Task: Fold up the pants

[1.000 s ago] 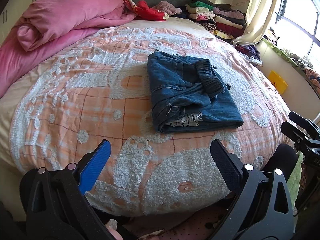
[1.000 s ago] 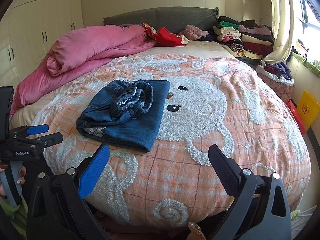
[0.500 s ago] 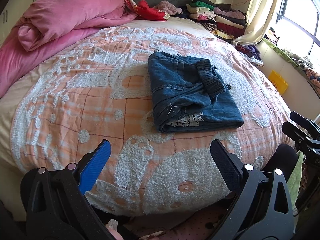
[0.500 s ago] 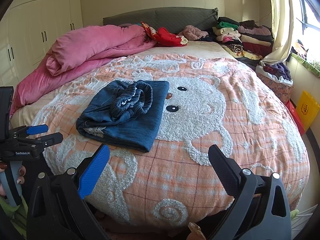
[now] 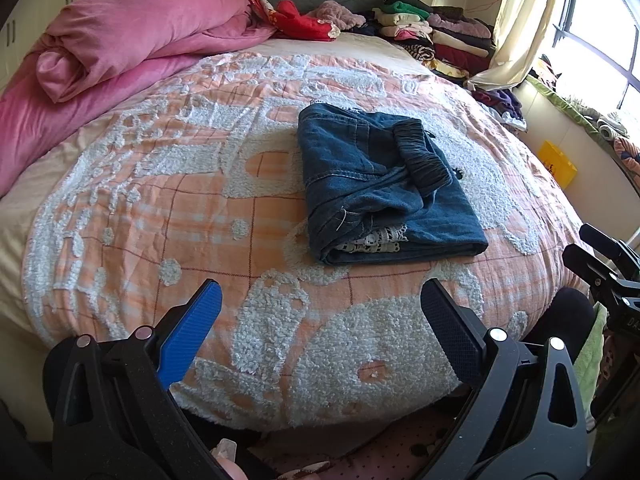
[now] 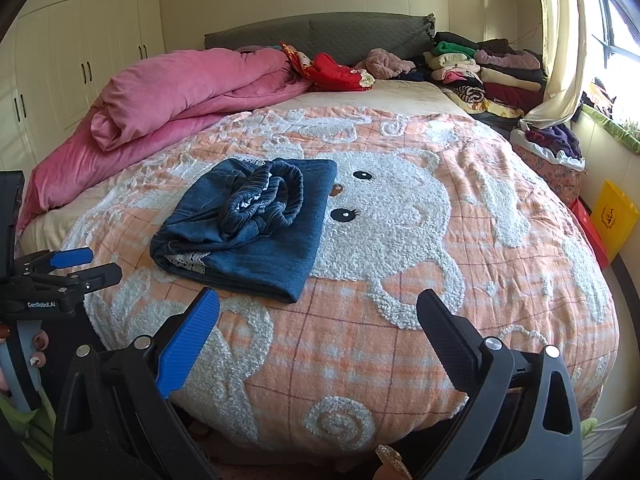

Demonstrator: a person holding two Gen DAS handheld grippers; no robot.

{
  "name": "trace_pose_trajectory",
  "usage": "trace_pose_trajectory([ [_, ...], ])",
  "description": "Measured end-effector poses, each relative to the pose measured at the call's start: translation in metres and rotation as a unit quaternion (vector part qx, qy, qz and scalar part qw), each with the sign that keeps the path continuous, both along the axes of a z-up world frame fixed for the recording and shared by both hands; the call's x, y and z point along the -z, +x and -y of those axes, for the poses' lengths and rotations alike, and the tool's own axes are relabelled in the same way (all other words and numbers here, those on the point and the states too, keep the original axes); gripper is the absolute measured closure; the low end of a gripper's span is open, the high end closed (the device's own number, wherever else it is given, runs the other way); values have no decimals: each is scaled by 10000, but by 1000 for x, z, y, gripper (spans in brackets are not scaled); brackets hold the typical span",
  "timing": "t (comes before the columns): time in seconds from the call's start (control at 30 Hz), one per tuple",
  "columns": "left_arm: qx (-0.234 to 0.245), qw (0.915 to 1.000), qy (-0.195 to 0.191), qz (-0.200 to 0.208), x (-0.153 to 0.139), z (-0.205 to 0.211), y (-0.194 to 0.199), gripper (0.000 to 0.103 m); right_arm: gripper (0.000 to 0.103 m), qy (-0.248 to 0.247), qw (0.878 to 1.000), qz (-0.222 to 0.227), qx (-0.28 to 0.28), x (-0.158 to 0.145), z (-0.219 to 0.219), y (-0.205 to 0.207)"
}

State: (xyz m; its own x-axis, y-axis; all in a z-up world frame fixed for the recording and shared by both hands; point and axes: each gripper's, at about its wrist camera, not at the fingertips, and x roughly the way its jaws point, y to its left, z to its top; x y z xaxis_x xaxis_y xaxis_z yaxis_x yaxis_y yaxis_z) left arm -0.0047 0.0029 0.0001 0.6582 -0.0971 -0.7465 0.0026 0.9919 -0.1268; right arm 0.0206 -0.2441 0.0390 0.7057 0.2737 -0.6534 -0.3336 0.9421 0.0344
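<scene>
Dark blue denim pants [image 5: 380,184] [image 6: 256,228] lie folded into a compact stack on the orange and white bedspread [image 5: 200,208] [image 6: 420,240], elastic waistband bunched on top, a bit of white lace showing at the near edge. My left gripper [image 5: 320,304] hangs open at the foot of the bed, short of the pants and holding nothing. My right gripper [image 6: 318,312] is also open and empty, just below the stack's near corner. Each gripper shows at the edge of the other's view: the right gripper [image 5: 600,256], the left gripper [image 6: 76,268].
A pink duvet [image 6: 180,92] is rolled up at the far left. Piles of folded clothes [image 6: 480,68] line the headboard and right side. A red garment [image 6: 336,72] lies by the headboard. A yellow bin [image 6: 612,216] stands on the floor at right. Wardrobes [image 6: 60,48] fill the left wall.
Almost nothing moves; the views drift very slightly. Both grippers stay open and the pants lie still.
</scene>
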Motion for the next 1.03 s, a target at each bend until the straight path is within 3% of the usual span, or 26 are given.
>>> trace_pose_trajectory([
  [0.47, 20, 10000, -2, -71, 2, -2, 1, 10, 5, -33, 9999, -101, 77, 4, 4, 6],
  [0.57, -251, 9993, 212, -190, 5, -9, 9, 10, 5, -67, 9998, -140, 128, 8, 6, 13],
  [0.8, -942, 9951, 182, -228, 7, -66, 33, 10, 5, -2, 9977, -243, 635, 11, 41, 46],
  [0.9, -1520, 9879, 186, -246, 7, -112, 60, 10, 5, 4, 9942, -211, 1057, 11, 76, 75],
  [1.03, -2272, 9716, 544, -372, 14, -179, 113, 10, 5, -55, 9806, -342, 1928, 17, 144, 131],
])
